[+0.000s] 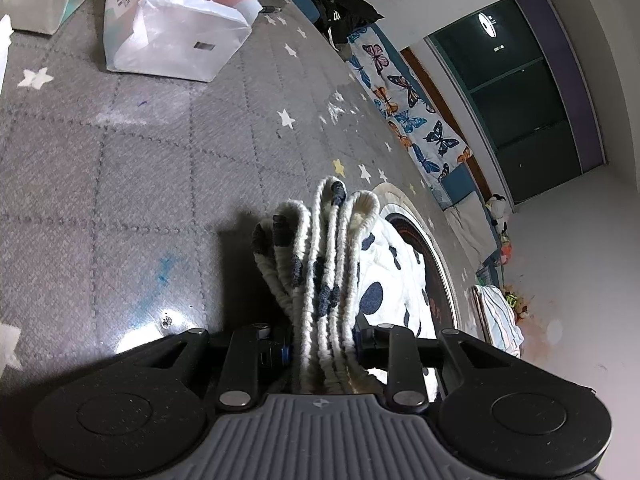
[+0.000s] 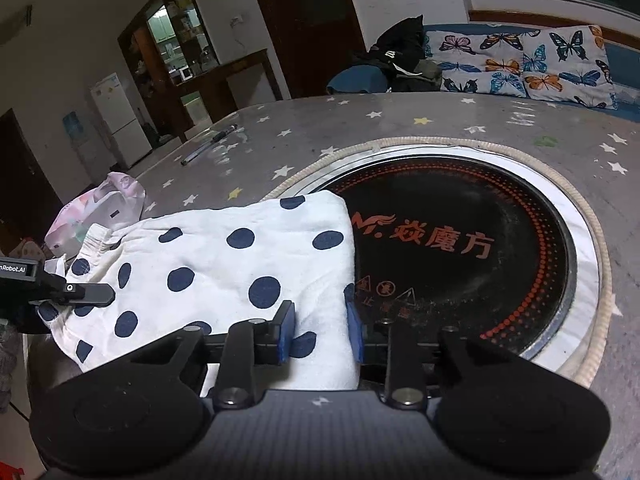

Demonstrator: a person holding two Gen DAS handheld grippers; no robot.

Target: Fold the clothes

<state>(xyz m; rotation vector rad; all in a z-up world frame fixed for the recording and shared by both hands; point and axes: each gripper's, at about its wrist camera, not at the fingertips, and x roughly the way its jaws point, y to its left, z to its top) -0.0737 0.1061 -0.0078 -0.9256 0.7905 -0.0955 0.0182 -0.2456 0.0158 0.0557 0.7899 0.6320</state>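
Between my left gripper's (image 1: 322, 344) fingers bunches the ribbed elastic waistband of the polka-dot garment (image 2: 224, 264); my right gripper (image 2: 320, 334) pinches its soft folded edge.

White navy-dotted garment (image 2: 224, 264) lies folded, partly covering the cooktop (image 2: 460, 248).

1. The garment (image 2: 224, 256) lies on the worktop (image 2: 440, 120), its edge over the round cooktop (image 2: 460, 248).
2. A tissue pack (image 2: 96, 208) sits behind the garment.
3. A pen (image 2: 208, 144) lies farther back.
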